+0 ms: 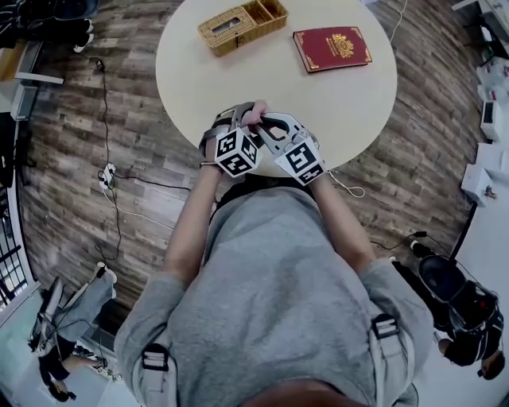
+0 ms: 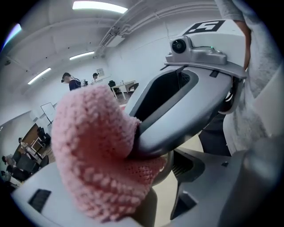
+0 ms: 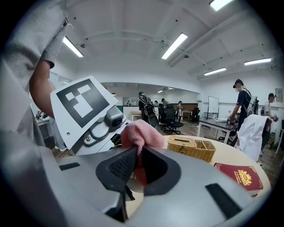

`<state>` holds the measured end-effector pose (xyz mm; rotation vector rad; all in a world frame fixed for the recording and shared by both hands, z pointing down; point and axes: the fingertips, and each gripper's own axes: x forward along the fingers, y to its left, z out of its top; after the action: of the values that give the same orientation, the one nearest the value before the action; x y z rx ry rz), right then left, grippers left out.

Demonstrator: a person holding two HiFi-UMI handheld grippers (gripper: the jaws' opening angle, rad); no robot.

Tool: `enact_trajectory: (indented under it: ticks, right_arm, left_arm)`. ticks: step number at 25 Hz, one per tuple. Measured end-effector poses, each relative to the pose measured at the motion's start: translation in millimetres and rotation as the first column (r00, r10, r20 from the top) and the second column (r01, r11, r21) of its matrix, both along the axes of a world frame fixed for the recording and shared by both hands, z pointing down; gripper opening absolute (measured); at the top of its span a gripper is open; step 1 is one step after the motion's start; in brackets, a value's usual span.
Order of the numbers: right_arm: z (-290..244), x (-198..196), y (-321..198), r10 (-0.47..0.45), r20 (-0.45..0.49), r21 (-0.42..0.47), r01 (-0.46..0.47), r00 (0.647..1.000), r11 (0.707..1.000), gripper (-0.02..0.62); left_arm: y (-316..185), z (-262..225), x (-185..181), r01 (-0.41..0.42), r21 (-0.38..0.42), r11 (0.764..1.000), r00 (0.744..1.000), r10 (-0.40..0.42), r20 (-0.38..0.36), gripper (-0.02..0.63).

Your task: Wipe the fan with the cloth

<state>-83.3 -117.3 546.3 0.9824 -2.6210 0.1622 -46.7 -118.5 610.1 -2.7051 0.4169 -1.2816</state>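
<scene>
A pink knitted cloth (image 1: pixel 255 116) is bunched between both grippers over the near edge of the round table (image 1: pixel 358 103). In the right gripper view my right gripper (image 3: pixel 136 151) is shut on the cloth (image 3: pixel 141 132), which bulges above its jaws. The left gripper's marker cube (image 3: pixel 84 104) sits close at the left. In the left gripper view the cloth (image 2: pixel 95 150) lies over my left gripper's (image 2: pixel 146 199) left jaw. Its jaws stand apart, and the right gripper (image 2: pixel 177 115) comes in from the upper right and pinches the cloth. No fan is in view.
A wicker basket (image 1: pixel 242 24) and a red booklet (image 1: pixel 332 48) lie on the far side of the table. Cables and a power strip (image 1: pixel 107 175) run over the wooden floor at the left. People and desks show in the room's background.
</scene>
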Motion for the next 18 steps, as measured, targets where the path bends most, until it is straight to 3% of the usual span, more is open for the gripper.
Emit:
enact_trajectory:
  ticks: [8, 18]
  right_arm:
    - [11.8, -22.4, 17.6, -0.043, 0.024, -0.082, 0.045, 0.999, 0.996, 0.038]
    - [3.1, -17.2, 17.8, -0.017, -0.058, -0.004, 0.017, 0.998, 1.0, 0.038]
  left_arm:
    - [1.3, 6.0, -20.0, -0.042, 0.006, 0.999, 0.999, 0.042, 0.004, 0.39]
    - [-2.8, -4.7, -25.1, -0.078, 0.045, 0.996, 0.997, 0.078, 0.01, 0.39]
